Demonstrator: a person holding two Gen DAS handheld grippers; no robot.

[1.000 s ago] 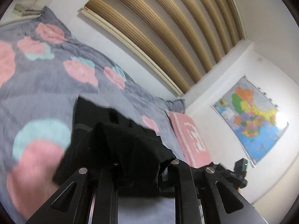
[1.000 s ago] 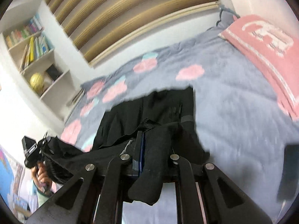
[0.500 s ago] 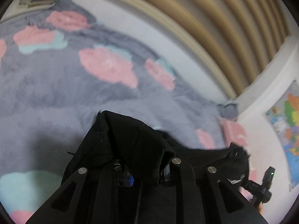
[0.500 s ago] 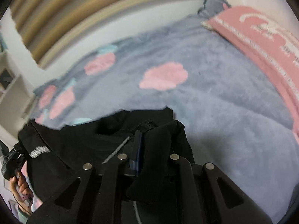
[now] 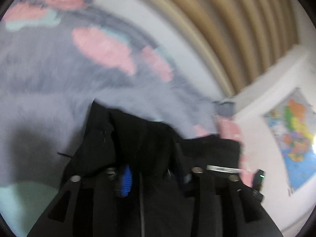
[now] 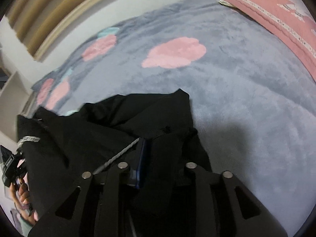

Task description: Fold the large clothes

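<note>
Item: black fabric garment (image 6: 110,136), a large dark piece with a grey drawcord, lying bunched on the bed at 6 to 9 o'clock in the right wrist view and at 6 o'clock in the left.

Right gripper (image 6: 160,158): your fingers have just been opening and stand partly apart. A fold of black cloth sits between them and drapes over the right-hand one; whether the pads press on it you cannot tell.

Left gripper (image 5: 152,175): your fingers have just been opening too, now about half spread, a blue pad (image 5: 125,179) showing. Cloth lies between them, seemingly loose. This view is blurred.

Step in hand, as judged: laying the folded edge down and letting go. Do it well by freeing both sides evenly, drawing straight back so no cloth snags on a finger, and checking that the fold lies flat before you lift away.

Surface: plush grey bedspread with pink and mint cloud shapes (image 6: 227,98), soft, likely to drag on the cloth.

Room: pink quilted pillow (image 6: 276,11) at 1 o'clock in the right wrist view; tan slatted headboard panel (image 5: 237,29) at 12 to 1 o'clock and coloured wall map (image 5: 298,144) at 3 o'clock in the left wrist view.
</note>
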